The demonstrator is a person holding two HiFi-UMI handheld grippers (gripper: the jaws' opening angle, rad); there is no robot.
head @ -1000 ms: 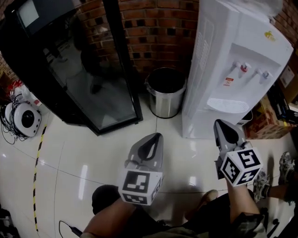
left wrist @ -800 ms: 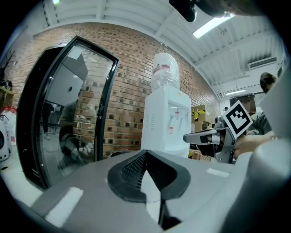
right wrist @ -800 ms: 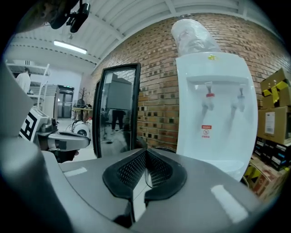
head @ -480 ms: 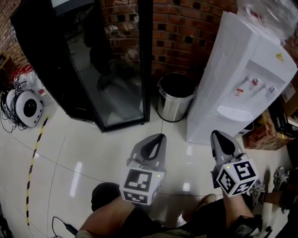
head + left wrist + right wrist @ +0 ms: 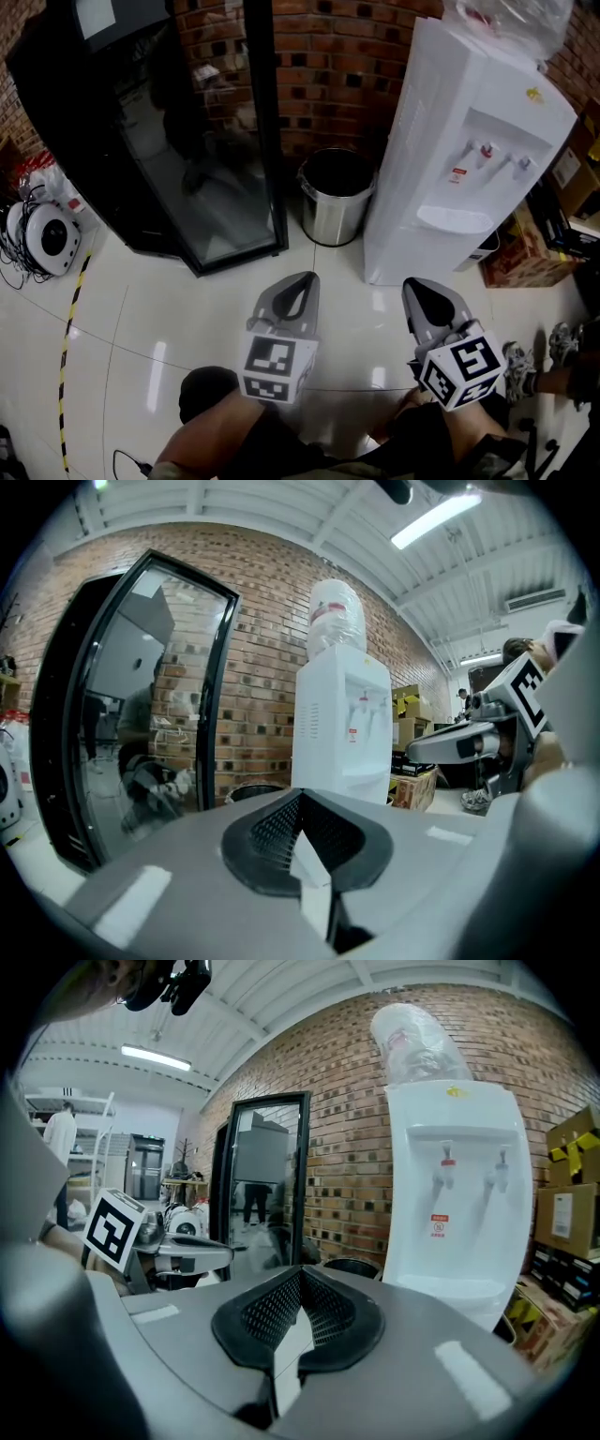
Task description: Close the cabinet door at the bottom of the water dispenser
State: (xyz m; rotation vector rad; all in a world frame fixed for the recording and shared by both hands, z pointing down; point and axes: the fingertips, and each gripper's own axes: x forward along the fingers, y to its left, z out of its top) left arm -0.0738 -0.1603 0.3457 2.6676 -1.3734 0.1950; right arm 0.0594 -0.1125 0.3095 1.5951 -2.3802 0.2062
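Note:
The white water dispenser (image 5: 469,159) stands against the brick wall, with a plastic-wrapped bottle on top and two taps over a drip tray. Its lower front is hidden in the head view. In the right gripper view, that gripper's own body covers most of the dispenser's (image 5: 459,1204) bottom part. My left gripper (image 5: 302,279) is held over the floor tiles, left of the dispenser, its jaws shut on nothing. My right gripper (image 5: 418,285) hovers just before the dispenser's near corner, also shut and empty, touching nothing. Each gripper shows in the other's view: right gripper (image 5: 450,747), left gripper (image 5: 192,1252).
A steel bin (image 5: 335,192) with a black liner stands between the dispenser and a tall black glass-door cooler (image 5: 178,141). Cardboard boxes (image 5: 525,262) lie to the dispenser's right. A round white device with cables (image 5: 47,239) sits at the far left. Someone's shoe (image 5: 562,342) shows at the right edge.
My right gripper has shifted left and slightly nearer to me, from below the drip tray to the dispenser's near corner. The left gripper has hardly moved. Both stay shut.

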